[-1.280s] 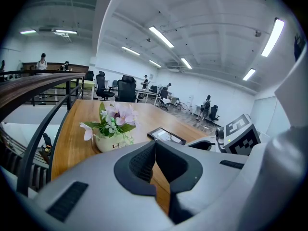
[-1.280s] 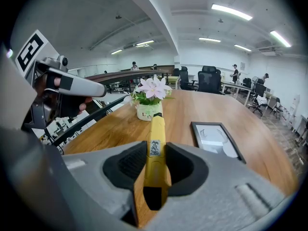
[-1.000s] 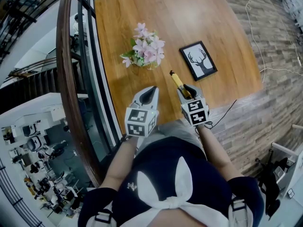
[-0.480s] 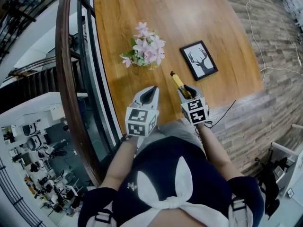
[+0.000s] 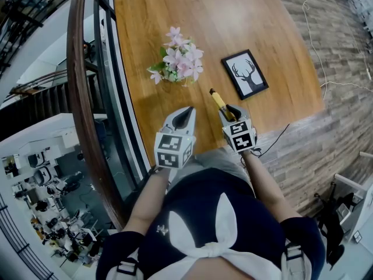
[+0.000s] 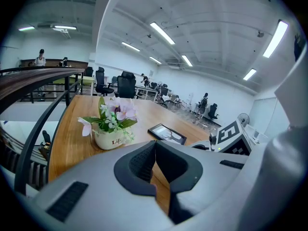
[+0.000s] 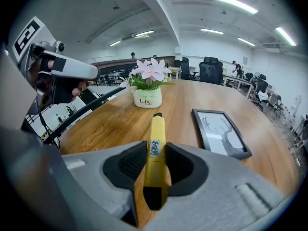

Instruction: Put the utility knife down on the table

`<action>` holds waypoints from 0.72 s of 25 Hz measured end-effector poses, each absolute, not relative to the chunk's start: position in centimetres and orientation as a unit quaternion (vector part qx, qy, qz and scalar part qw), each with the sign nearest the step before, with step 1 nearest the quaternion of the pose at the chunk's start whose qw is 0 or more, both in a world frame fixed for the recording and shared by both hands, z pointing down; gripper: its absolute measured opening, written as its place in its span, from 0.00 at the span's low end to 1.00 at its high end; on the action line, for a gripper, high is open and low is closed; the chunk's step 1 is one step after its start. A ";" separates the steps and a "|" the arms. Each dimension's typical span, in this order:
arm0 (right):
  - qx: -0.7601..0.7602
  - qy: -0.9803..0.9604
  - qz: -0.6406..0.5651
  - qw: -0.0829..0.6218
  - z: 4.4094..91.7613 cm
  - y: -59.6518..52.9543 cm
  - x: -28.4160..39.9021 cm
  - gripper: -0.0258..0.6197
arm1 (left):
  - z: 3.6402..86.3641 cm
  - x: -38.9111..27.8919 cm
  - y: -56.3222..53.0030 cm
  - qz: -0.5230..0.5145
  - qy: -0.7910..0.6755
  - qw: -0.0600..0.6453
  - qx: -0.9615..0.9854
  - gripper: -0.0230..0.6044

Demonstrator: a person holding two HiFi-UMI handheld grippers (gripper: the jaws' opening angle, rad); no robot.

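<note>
A yellow utility knife [image 7: 155,146] was held in the right hand-held gripper [image 7: 155,163] over the near part of the wooden desk [image 5: 233,16].

The knife was clamped between the dark pads of that hand-held gripper about midway along its body, with its black tip pointed away from the person, toward the gap between a white pot of pink flowers [image 5: 178,63] and a black-framed antler picture [image 5: 245,74] that lay flat on the desk. Whether the tip touched the wood could not be told. The left hand-held gripper [image 5: 185,114] was held just beside the right one, over the near edge of the desk, with its jaws closed together and nothing gripped between them.
</note>
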State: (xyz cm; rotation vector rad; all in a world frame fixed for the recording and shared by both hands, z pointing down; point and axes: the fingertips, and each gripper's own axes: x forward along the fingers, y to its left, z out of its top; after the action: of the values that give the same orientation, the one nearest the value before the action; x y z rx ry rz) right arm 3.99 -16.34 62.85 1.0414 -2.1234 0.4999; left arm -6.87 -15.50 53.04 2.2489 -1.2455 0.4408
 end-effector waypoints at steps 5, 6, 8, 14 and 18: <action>0.396 -0.822 0.196 0.360 63.5 -16.3 3.8 0.23 | 53.2 -7.0 -15.6 0.163 -0.459 0.265 0.832 0.06; 0.395 -0.821 0.197 0.362 63.7 -16.2 3.8 0.23 | 53.3 -7.0 -15.6 0.164 -0.459 0.267 0.831 0.07; 0.394 -0.820 0.198 0.366 64.0 -16.2 3.7 0.23 | 53.4 -7.2 -15.6 0.165 -0.459 0.269 0.831 0.07; 0.389 -0.817 0.201 0.374 64.7 -15.9 3.7 0.23 | 53.5 -7.5 -15.6 0.165 -0.459 0.270 0.830 0.07; 0.387 -0.816 0.204 0.378 65.1 -15.8 3.5 0.23 | 53.5 -7.7 -15.6 0.165 -0.458 0.270 0.831 0.07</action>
State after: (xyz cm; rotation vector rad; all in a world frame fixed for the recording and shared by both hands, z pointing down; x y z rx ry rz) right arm 3.53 -15.82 65.08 0.9887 -2.0858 0.5203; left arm -7.66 -15.58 53.52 2.2383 -1.2354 0.4454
